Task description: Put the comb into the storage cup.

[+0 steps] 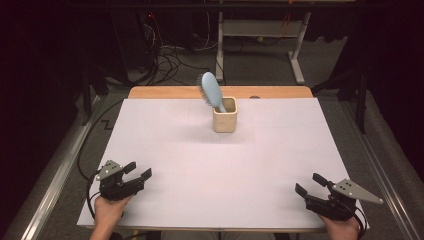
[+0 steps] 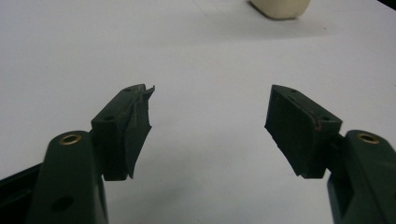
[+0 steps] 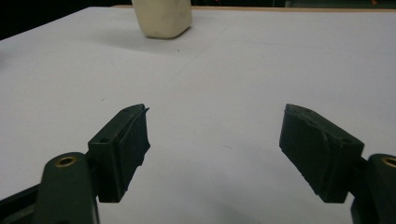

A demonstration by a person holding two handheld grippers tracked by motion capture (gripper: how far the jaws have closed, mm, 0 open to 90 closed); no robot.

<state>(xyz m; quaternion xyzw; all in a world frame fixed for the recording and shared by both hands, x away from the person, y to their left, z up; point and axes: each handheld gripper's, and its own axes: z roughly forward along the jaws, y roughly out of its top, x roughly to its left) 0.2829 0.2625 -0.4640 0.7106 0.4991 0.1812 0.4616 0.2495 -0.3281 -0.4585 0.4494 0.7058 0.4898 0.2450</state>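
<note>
No readable text, label, brand, number or sign anywhere.

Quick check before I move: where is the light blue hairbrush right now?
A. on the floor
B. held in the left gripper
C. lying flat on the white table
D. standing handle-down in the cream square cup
D: the light blue hairbrush stands handle-down in the cream square cup, its head leaning left above the rim.

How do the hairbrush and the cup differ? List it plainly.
The hairbrush is light blue with grey bristles; the cup is cream.
The hairbrush leans, tilted to the left of the high view; the cup stands upright on the white table.
The hairbrush is long and oval-headed; the cup is short and squarish.
The hairbrush stands handle-down inside the cup; the cup holds it.
Both sit far from the left gripper and right gripper, whose fingers are apart.
</note>
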